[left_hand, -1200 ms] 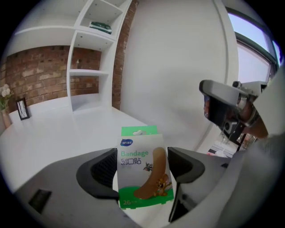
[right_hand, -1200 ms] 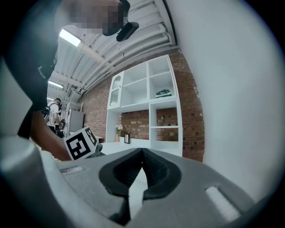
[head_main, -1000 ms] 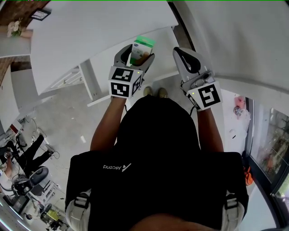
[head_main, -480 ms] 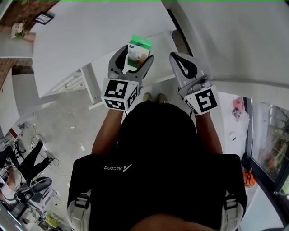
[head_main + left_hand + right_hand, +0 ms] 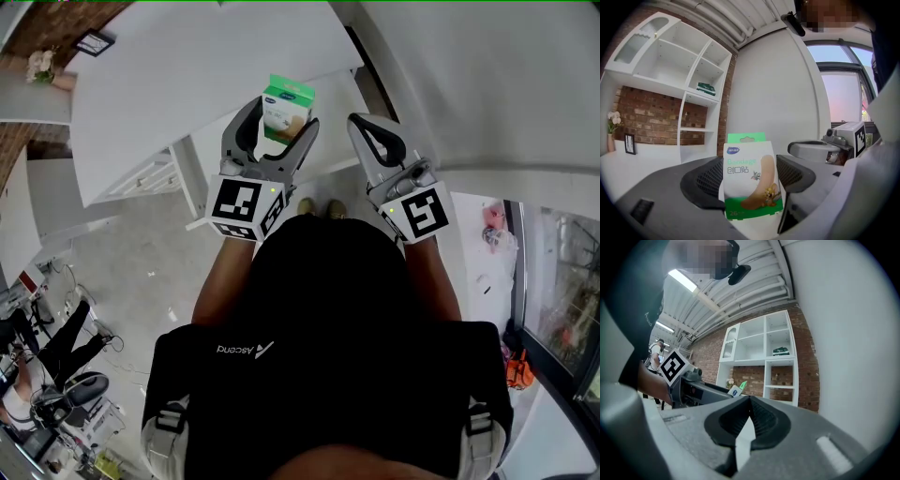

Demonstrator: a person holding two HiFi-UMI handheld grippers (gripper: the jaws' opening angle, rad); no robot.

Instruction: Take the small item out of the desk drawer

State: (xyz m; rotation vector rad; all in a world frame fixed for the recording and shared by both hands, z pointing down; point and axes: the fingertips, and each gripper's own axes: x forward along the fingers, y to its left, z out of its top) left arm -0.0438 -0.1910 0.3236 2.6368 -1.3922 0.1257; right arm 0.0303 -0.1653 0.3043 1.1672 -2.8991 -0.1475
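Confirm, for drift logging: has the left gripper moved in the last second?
Yes. The left gripper drew back toward the person, away from the white desk.

The head camera sits above the person and looks steeply down past a black shirt onto the left tongs, the right tongs, the white counter and the floor. The left gripper camera rides close behind its tongs, tilted up toward a white shelf unit on a brick wall. The right gripper camera looks along its own tongs at the same shelves. Each gripper view catches the other tongs. All three views share the bandage box.
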